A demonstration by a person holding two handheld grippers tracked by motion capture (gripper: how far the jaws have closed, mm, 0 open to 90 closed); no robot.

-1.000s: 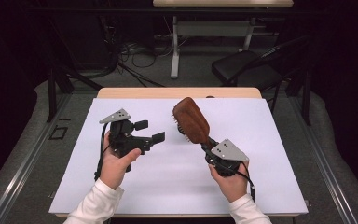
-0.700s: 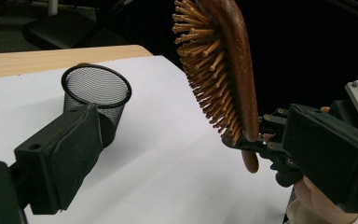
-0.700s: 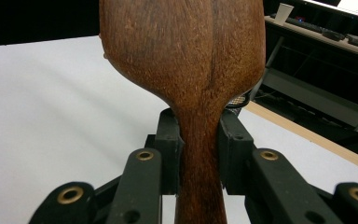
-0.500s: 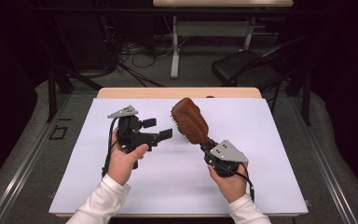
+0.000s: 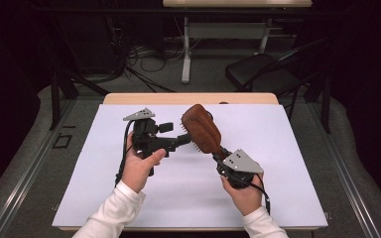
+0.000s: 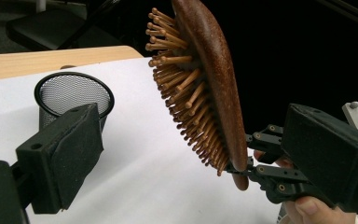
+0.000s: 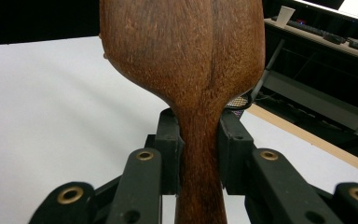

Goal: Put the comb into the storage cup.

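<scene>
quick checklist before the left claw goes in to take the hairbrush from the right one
1. Right claw firmly on the hairbrush: ok, its jaws clamp the wooden handle from both sides in the right gripper view.
2. Left claw open enough to receive: ok, one pad stands well clear of the brush in the left gripper view.
3. Brush lifted off the white table cover: ok, it is held in the air.
4. Bristle side known: ok, the bristles face the left claw, so a grip would likely meet pegs on one side.
5. Mesh cup out of the path: ok, it stands behind and aside.
6. Left claw aligned with the brush edge: cannot tell.
</scene>
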